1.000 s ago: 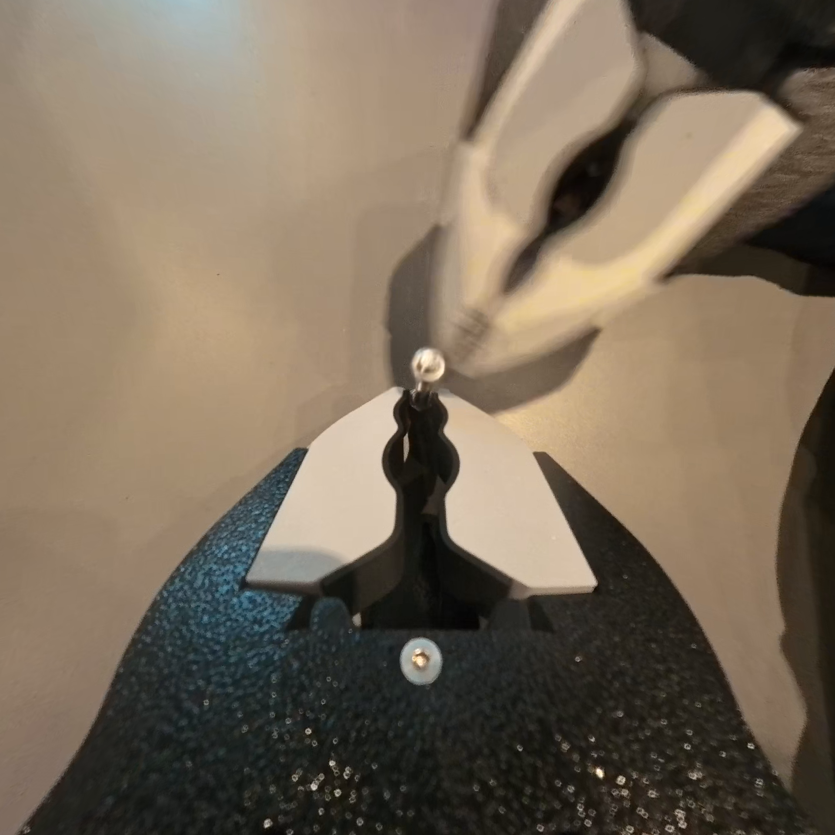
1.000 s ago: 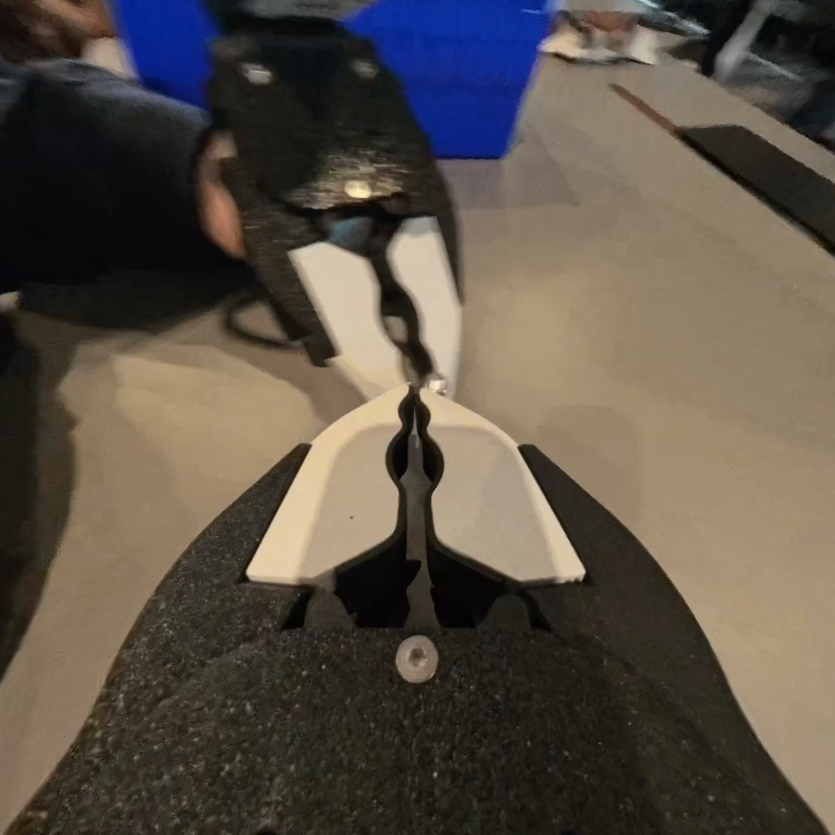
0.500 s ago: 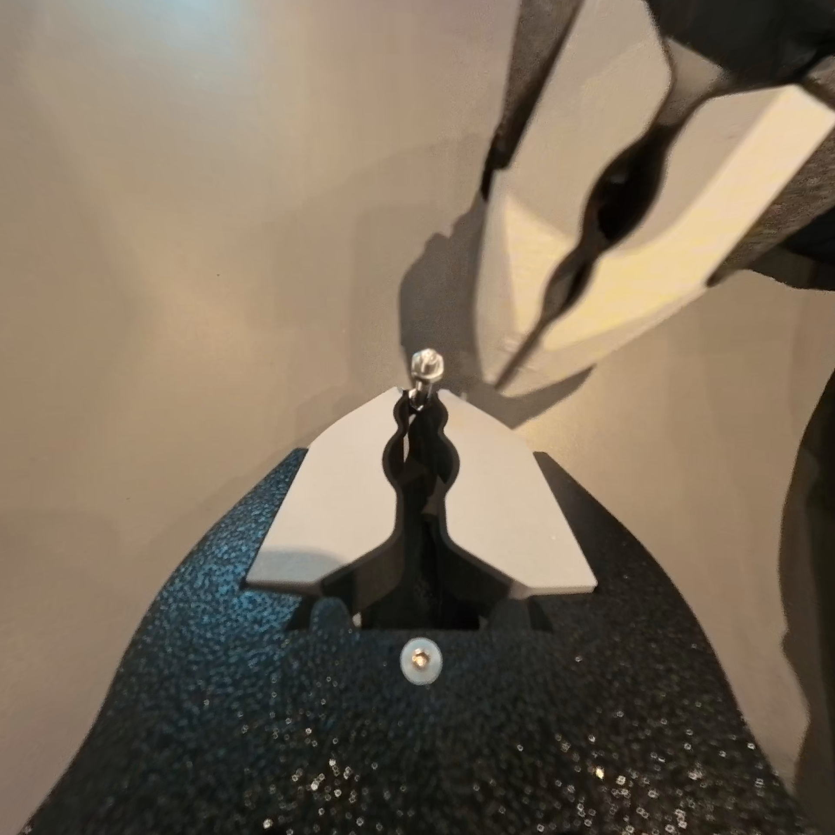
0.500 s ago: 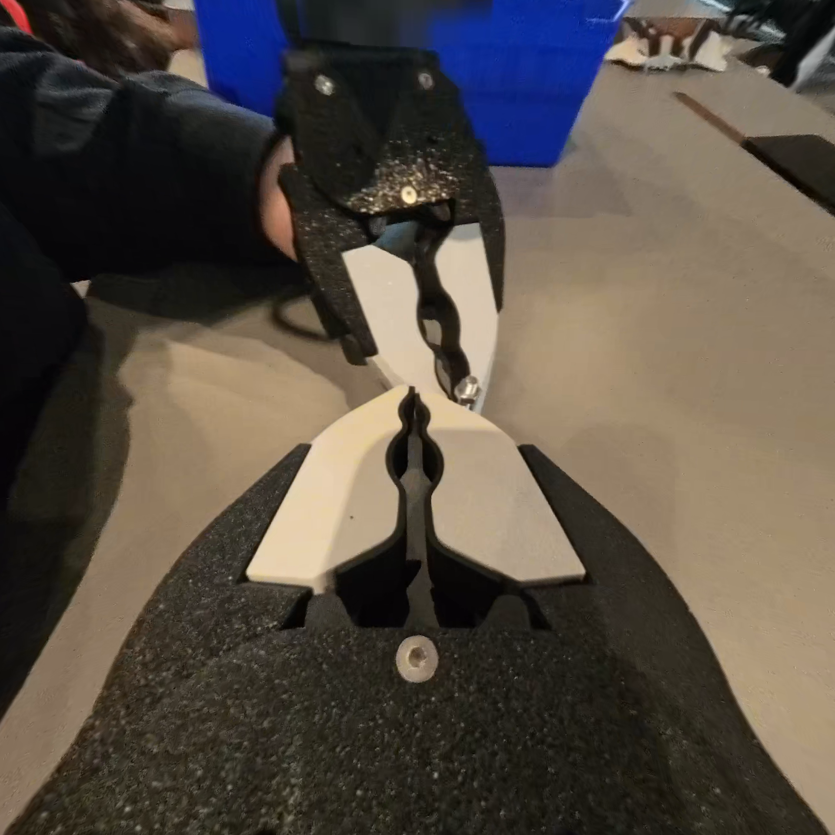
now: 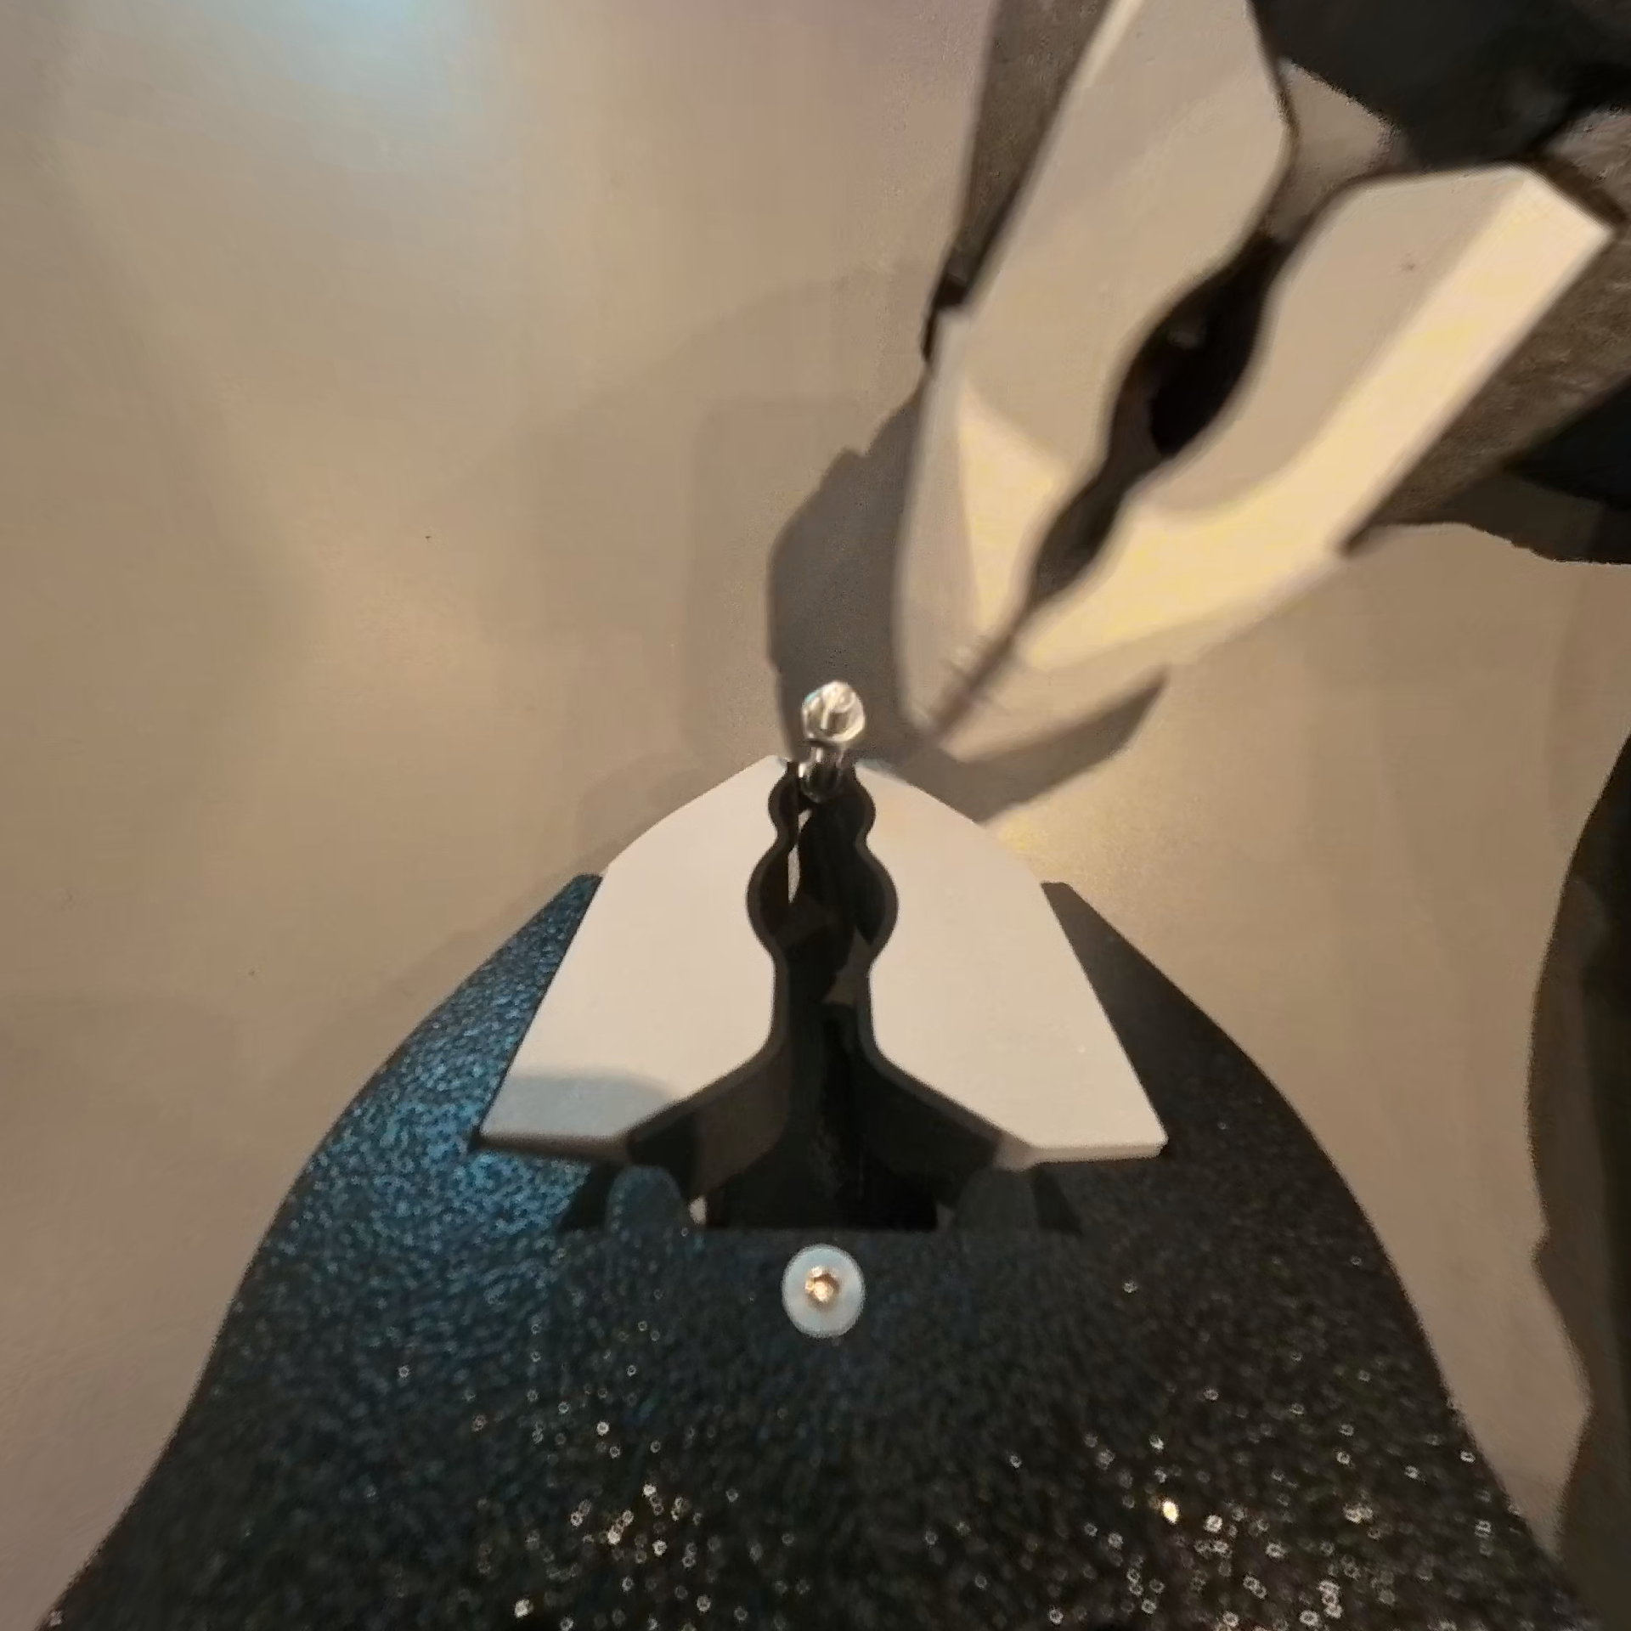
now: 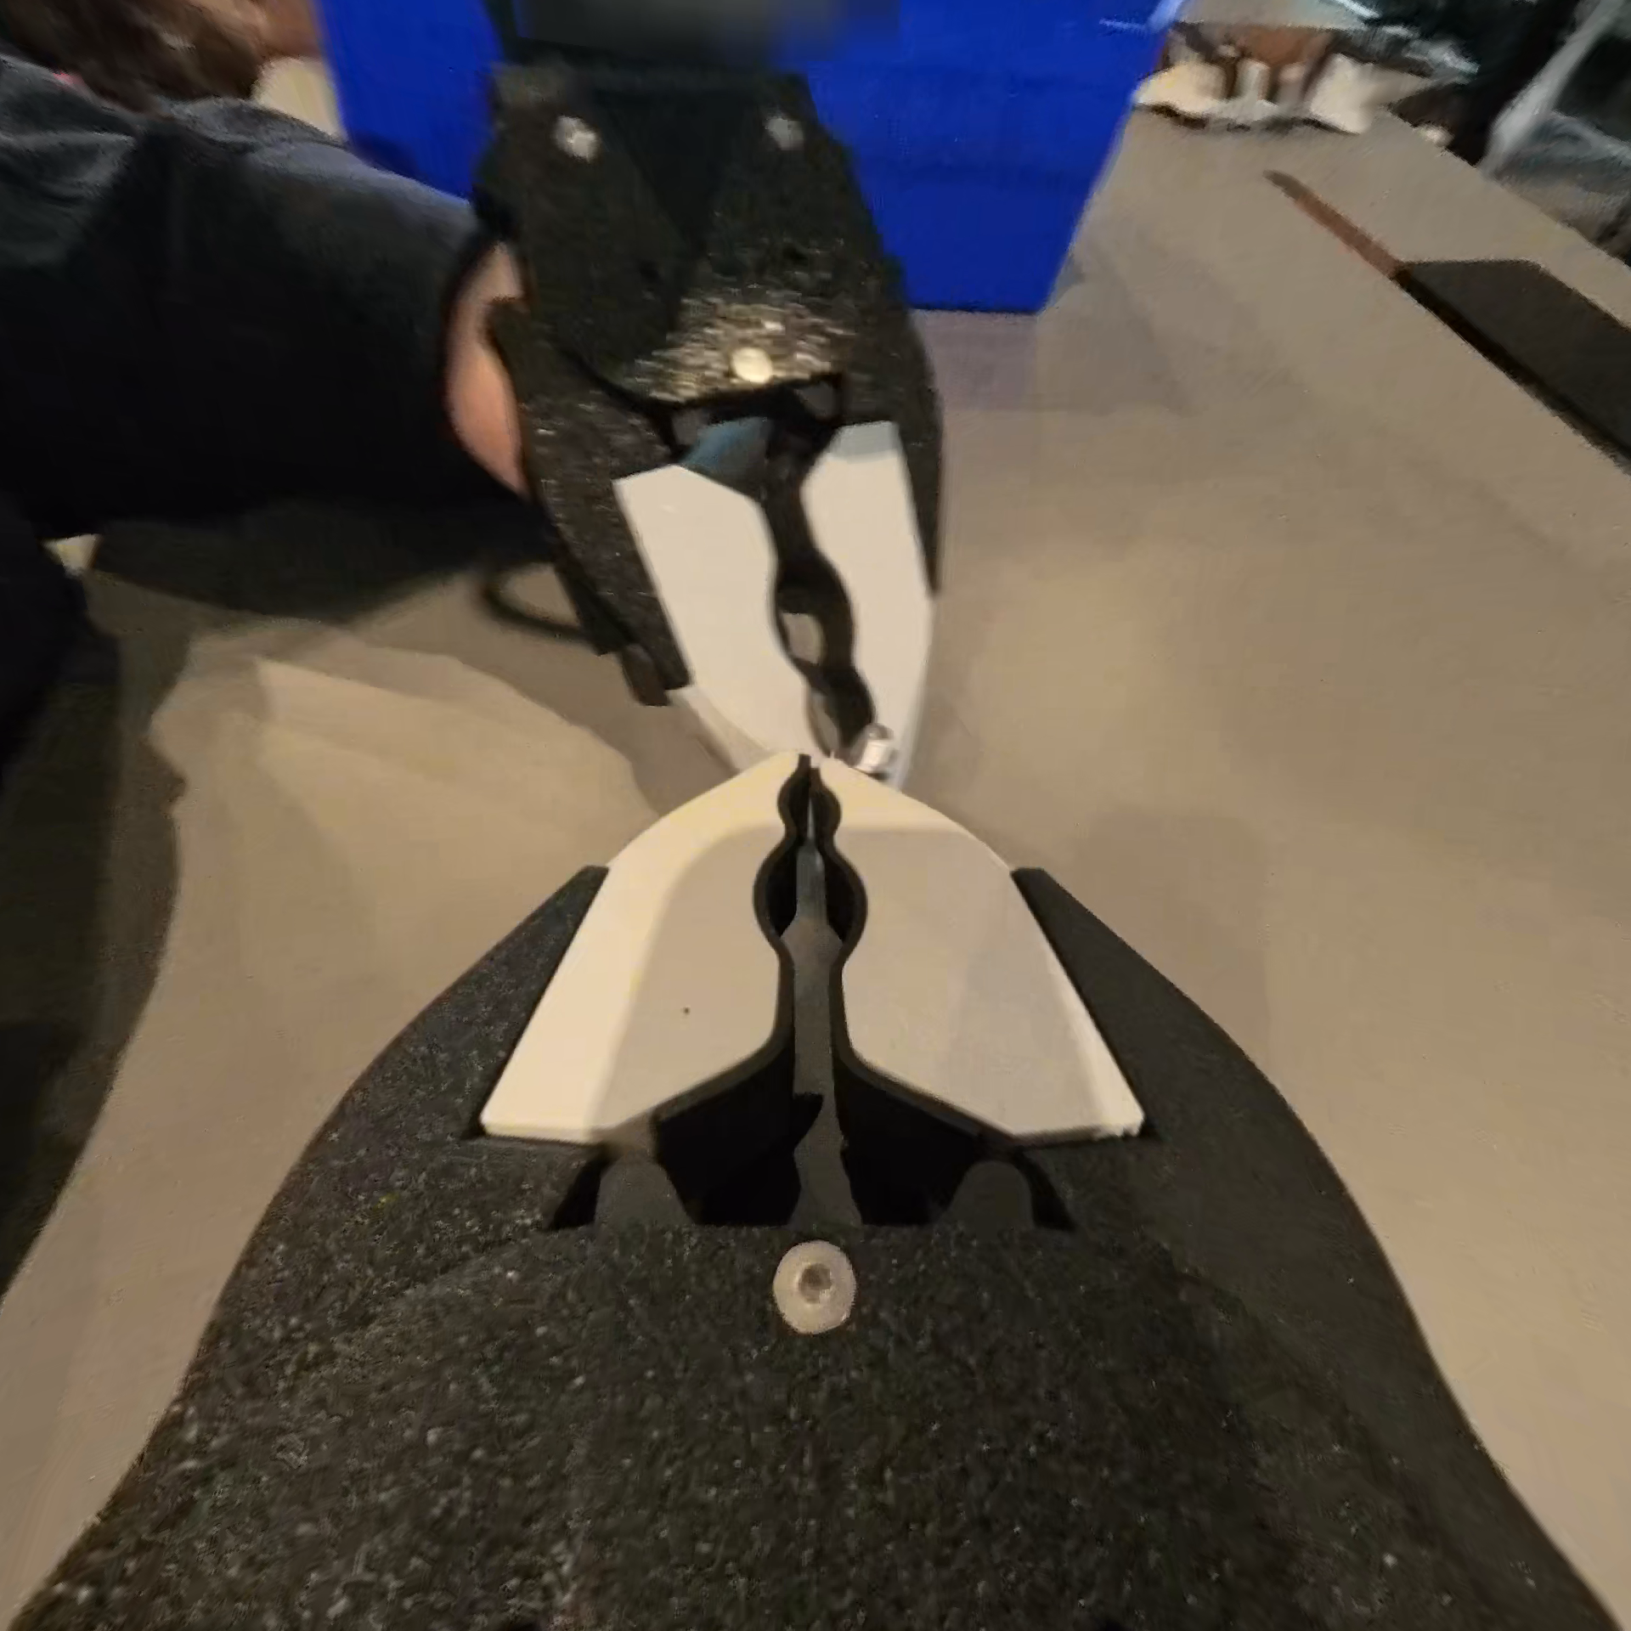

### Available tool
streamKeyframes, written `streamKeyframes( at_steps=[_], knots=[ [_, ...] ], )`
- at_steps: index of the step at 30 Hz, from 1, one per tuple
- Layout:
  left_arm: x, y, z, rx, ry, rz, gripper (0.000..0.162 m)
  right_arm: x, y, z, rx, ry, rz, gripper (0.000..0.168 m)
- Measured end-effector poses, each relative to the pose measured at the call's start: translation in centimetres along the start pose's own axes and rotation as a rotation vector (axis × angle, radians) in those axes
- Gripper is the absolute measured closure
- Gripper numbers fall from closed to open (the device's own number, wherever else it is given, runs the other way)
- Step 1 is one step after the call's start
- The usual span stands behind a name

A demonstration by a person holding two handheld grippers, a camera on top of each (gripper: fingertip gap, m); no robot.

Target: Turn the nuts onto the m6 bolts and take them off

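My left gripper (image 5: 821,770) is shut on a small silver bolt (image 5: 830,710). The bolt's round head sticks out just past the fingertips. My right gripper (image 5: 964,675) comes in from the upper right, its jaws closed, with its tips just right of the bolt head and slightly apart from it. In the right wrist view my right gripper (image 6: 807,766) is shut, with no nut visible between its tips. The left gripper (image 6: 860,740) faces it there, holding the bolt (image 6: 874,755) just right of my right fingertips. I see no nut on the bolt.
The grey table (image 6: 1236,706) lies below both grippers. A blue bin (image 6: 971,176) stands behind the left gripper. A dark mat (image 6: 1536,353) lies at the far right. A person's dark sleeve (image 6: 221,309) and hand hold the left gripper. Left and right tips are no more than a few centimetres apart.
The right gripper drew back from the bolt head and twisted half a second ago. It has now come back close to the head. The left gripper and bolt stayed almost still.
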State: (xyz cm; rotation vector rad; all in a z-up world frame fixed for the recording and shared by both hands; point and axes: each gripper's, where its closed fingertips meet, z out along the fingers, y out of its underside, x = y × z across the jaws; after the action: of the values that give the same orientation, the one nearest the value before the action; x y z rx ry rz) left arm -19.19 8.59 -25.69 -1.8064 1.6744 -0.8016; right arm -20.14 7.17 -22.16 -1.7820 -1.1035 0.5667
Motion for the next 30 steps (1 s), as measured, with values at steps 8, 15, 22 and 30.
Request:
streamKeyframes(
  at_steps=[8,15,22,30],
  knots=[
    [0.0,0.0,0.0,-0.003,-0.003,0.003,0.153,2.2,0.2,0.1,-0.019,0.125,0.019,0.168],
    [0.0,0.0,0.0,-0.004,-0.008,0.011,0.153,-0.1,-0.3,-0.9,0.041,-0.009,-0.001,0.168],
    [0.0,0.0,0.0,0.013,-0.017,0.068,0.152,1.5,0.4,-0.8,0.012,0.079,0.056,0.146],
    [-0.5,-1.5,-3.0,0.149,0.041,0.054,0.137,0.9,1.2,0.7,-0.087,0.041,0.081,0.138]
  ],
)
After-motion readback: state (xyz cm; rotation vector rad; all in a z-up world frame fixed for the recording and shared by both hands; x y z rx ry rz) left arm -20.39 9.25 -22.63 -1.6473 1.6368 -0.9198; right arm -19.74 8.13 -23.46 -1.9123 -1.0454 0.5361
